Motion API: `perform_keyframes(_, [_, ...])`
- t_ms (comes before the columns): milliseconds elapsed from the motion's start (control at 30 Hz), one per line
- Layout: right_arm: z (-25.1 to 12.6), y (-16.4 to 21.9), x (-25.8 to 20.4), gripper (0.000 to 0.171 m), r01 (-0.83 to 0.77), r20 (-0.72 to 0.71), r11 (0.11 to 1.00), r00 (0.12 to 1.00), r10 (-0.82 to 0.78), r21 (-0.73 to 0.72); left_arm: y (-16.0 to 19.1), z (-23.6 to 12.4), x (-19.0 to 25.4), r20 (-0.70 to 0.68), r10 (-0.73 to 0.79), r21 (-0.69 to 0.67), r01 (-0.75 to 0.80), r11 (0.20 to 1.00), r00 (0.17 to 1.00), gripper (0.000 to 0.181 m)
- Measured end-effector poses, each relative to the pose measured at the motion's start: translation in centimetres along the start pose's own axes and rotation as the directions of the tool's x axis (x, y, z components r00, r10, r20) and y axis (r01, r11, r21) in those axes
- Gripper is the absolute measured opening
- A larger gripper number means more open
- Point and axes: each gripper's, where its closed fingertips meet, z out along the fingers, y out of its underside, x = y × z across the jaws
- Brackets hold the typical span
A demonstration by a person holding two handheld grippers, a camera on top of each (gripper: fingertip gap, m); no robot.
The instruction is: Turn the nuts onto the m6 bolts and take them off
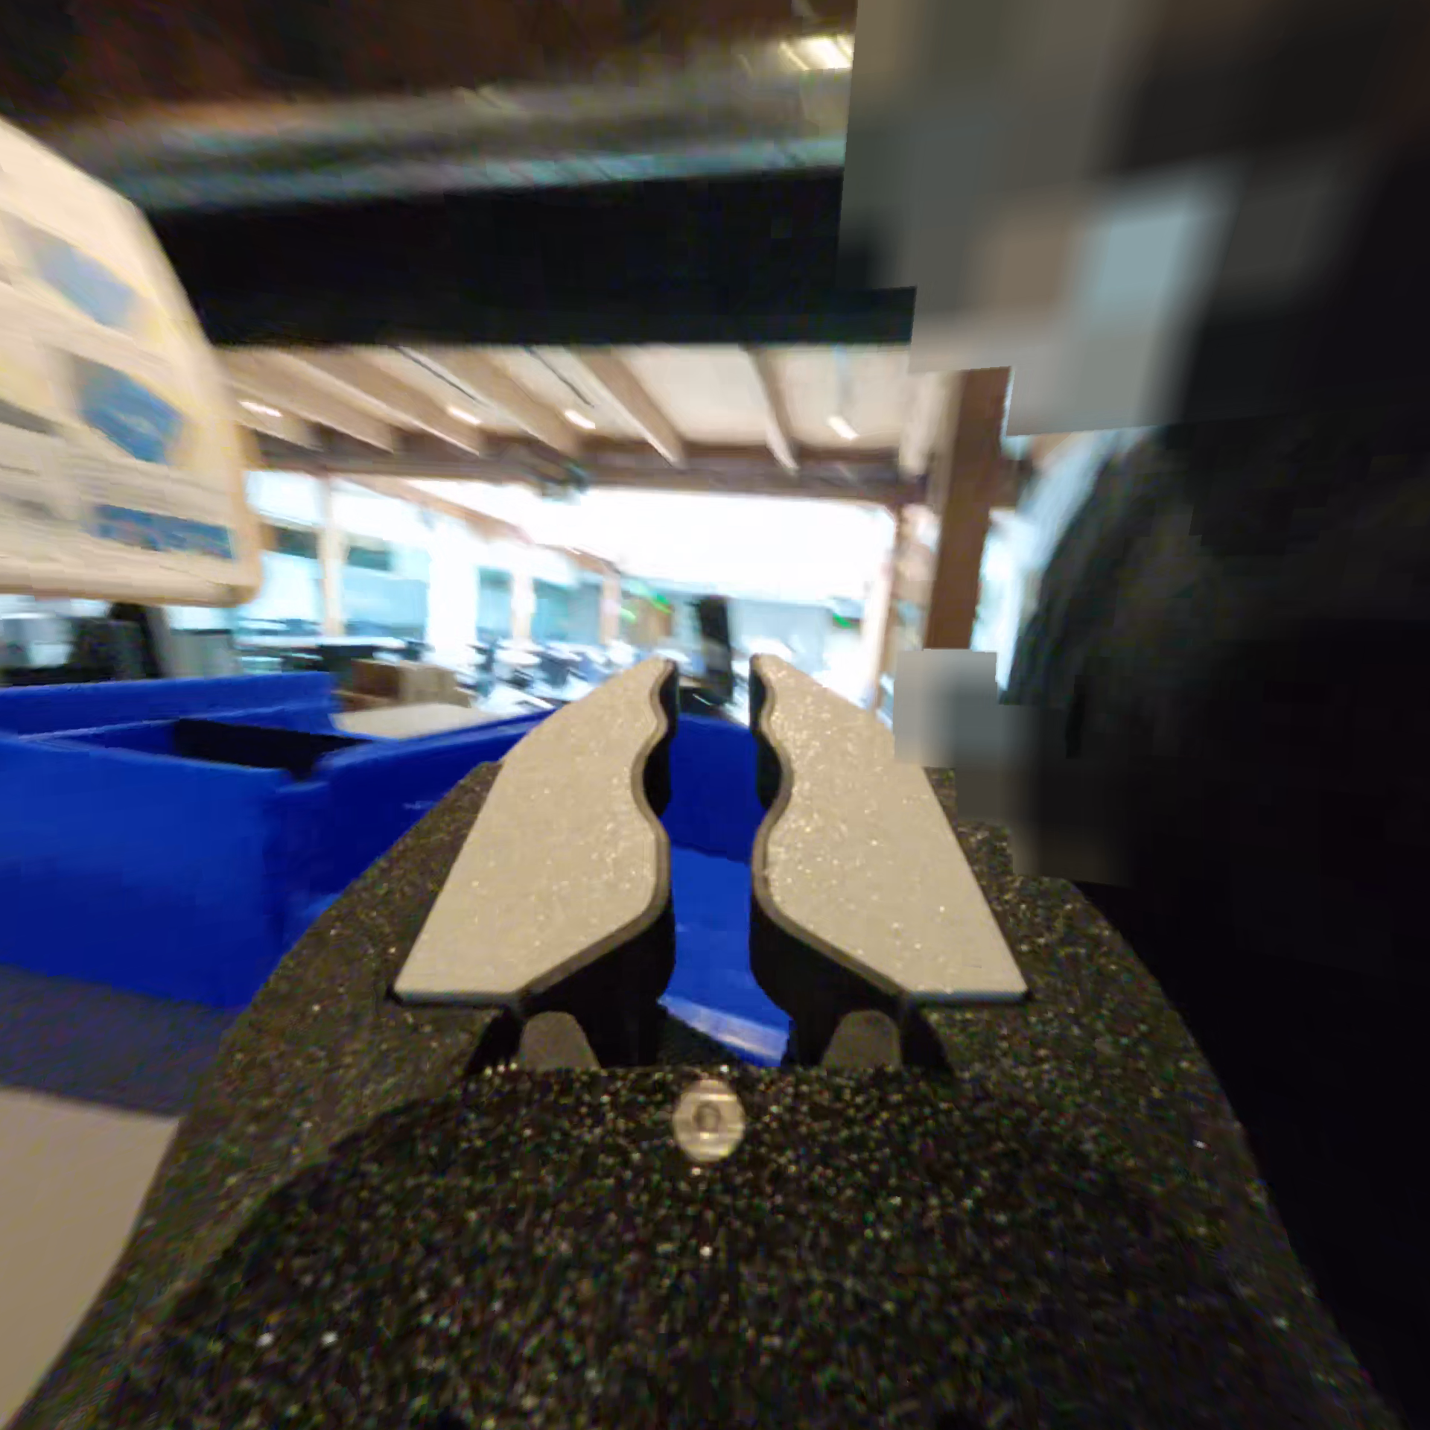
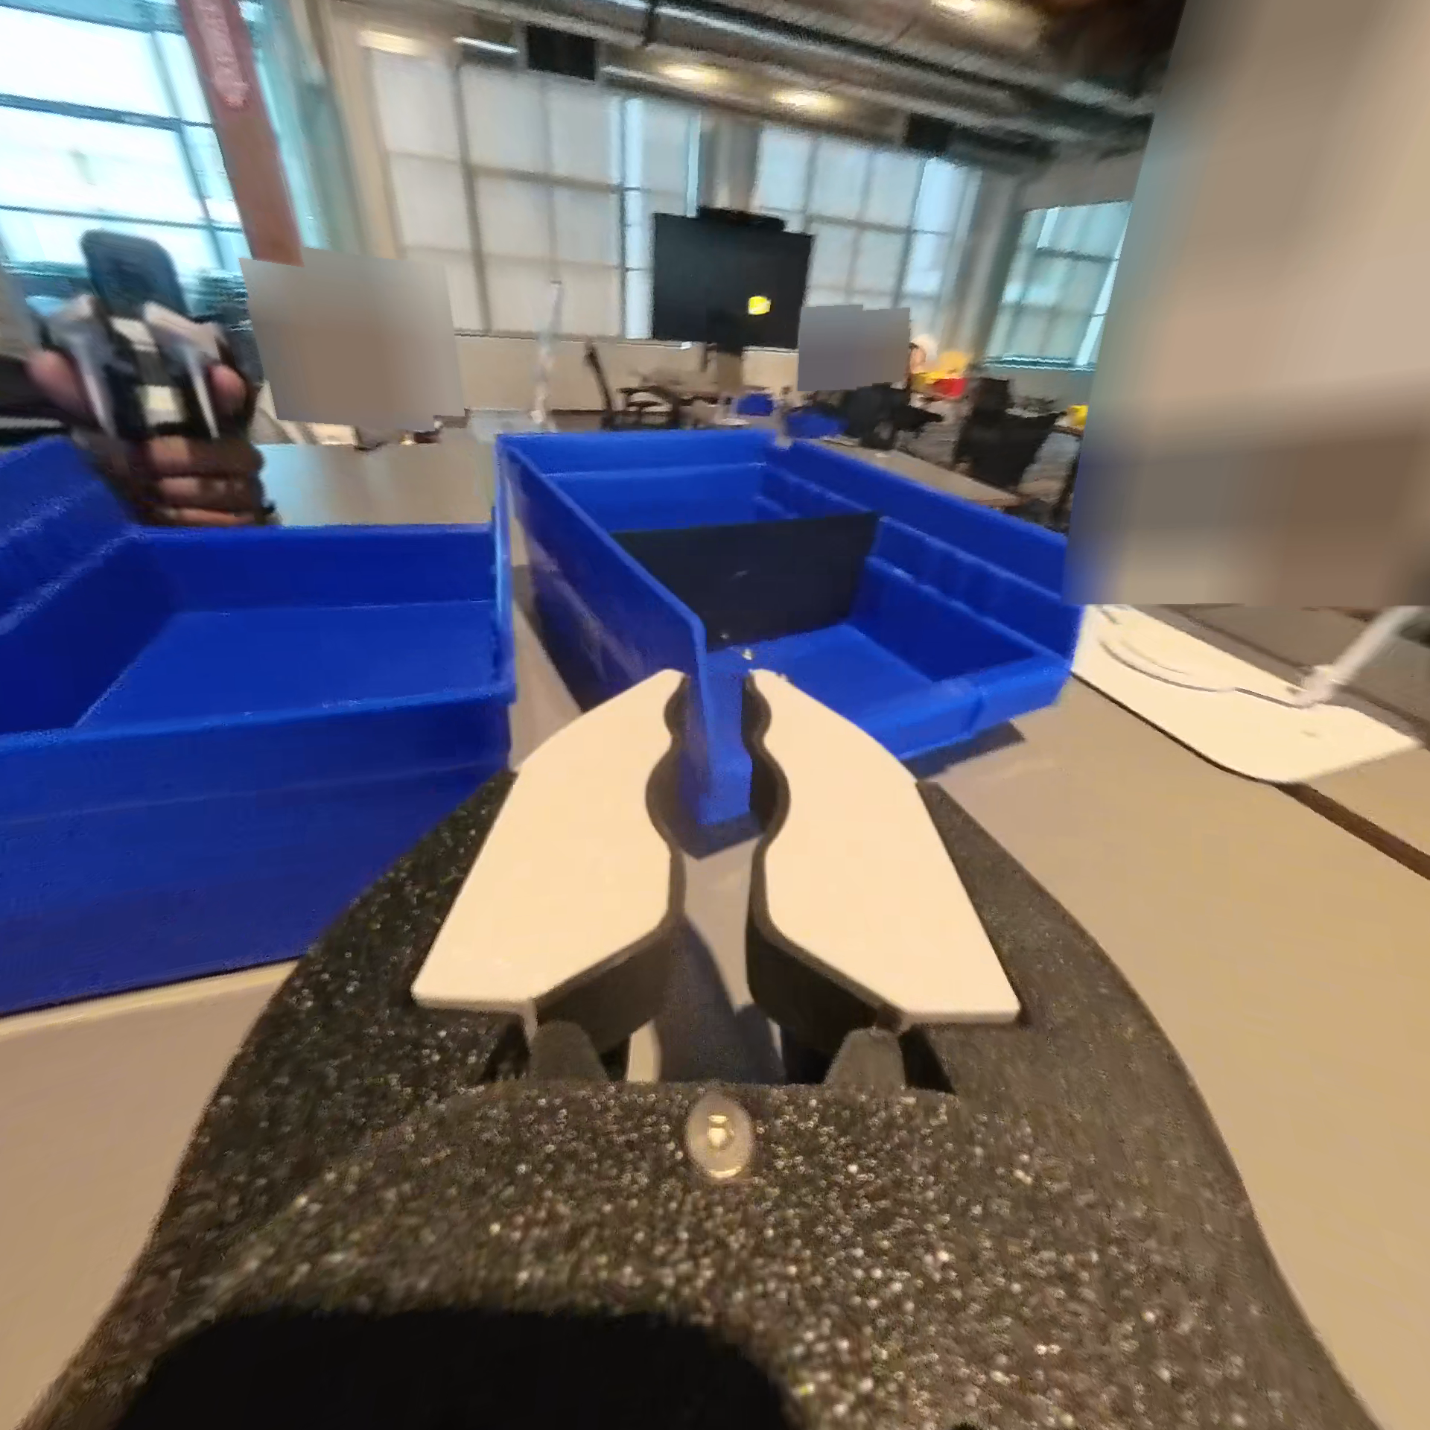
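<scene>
While both jaws gape empty, two blue bins (image 2: pixel 255 720) sit nearby.

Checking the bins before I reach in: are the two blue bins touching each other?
Apart. The right wrist view shows a strip of grey table between the left blue bin and the divided blue bin.

Two blue bins (image 2: pixel 255 681) (image 2: pixel 890 619) side by side, narrow gap between, bare table (image 2: pixel 1122 890) right
</scene>
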Motion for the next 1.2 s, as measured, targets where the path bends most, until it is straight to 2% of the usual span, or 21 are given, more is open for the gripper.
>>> perform_keyframes(67, [-1.6,0.7,0.1,0.01,-0.008,-0.05,1.0,0.999,0.007,-0.016,-0.9,-0.1,-5.4,0.246,-0.06,0.006,0.061,0.998,0.967,0.015])
perform_keyframes(167, [-2.8,1.1,0.0,0.009,-0.03,-0.08,0.999,0.996,0.028,-0.024,1.3,0.6,-13.5,0.581,-0.067,-0.217,0.234,0.948,0.811,0.021])
perform_keyframes(233, [-2.9,1.2,-0.2,0.008,-0.022,-0.088,0.999,0.996,0.018,-0.036,3.0,2.1,-16.8,0.668,-0.043,-0.345,0.36,0.867,0.743,0.029])
perform_keyframes(300, [-2.6,1.6,-0.3,0.008,-0.009,-0.092,0.998,0.996,0.003,-0.066,4.7,4.1,-19.0,0.69,-0.005,-0.448,0.433,0.782,0.724,0.036])
perform_keyframes(367, [-2.3,1.9,-0.4,0.008,0.013,-0.096,0.996,0.995,-0.022,-0.093,6.5,4.3,-21.3,0.725,0.111,-0.554,0.48,0.681,0.68,0.04])
perform_keyframes(400, [-2.3,2.0,-0.5,0.008,0.025,-0.098,0.994,0.995,-0.035,-0.102,7.0,3.9,-22.6,0.736,0.201,-0.601,0.487,0.634,0.646,0.038])
perform_keyframes(433, [-2.2,2.1,-0.6,0.008,0.035,-0.097,0.993,0.994,-0.046,-0.111,6.9,3.8,-23.5,0.728,0.258,-0.631,0.474,0.614,0.635,0.043])
perform_keyframes(467, [-2.2,2.2,-0.8,0.008,0.043,-0.097,0.992,0.994,-0.054,-0.119,6.9,4.0,-24.0,0.723,0.275,-0.644,0.474,0.601,0.633,0.042])
perform_keyframes(533, [-2.3,2.2,-0.9,0.008,0.051,-0.099,0.991,0.993,-0.064,-0.126,7.4,5.0,-23.7,0.687,0.223,-0.671,0.484,0.562,0.692,0.011])
perform_keyframes(767, [-2.7,2.0,-0.9,0.007,0.033,-0.1,0.994,0.994,-0.043,-0.104,6.2,3.6,-27.3,0.647,0.347,-0.742,0.456,0.491,0.679,0.008])
perform_keyframes(933, [-2.8,1.9,-1.0,0.007,0.035,-0.093,0.994,0.995,-0.044,-0.099,3.3,-1.8,-30.1,0.563,0.518,-0.826,0.449,0.339,0.644,0.009])
perform_keyframes(1100, [-2.7,2.0,-1.3,0.007,0.049,-0.084,0.993,0.995,-0.059,-0.11,-0.3,-8.6,-31.6,0.541,0.529,-0.838,0.472,0.274,0.654,0.009])
perform_keyframes(1200, [-2.6,2.1,-1.4,0.006,0.055,-0.079,0.991,0.995,-0.065,-0.118,-3.1,-13.0,-33.2,0.436,0.631,-0.891,0.406,0.203,0.641,0.015])
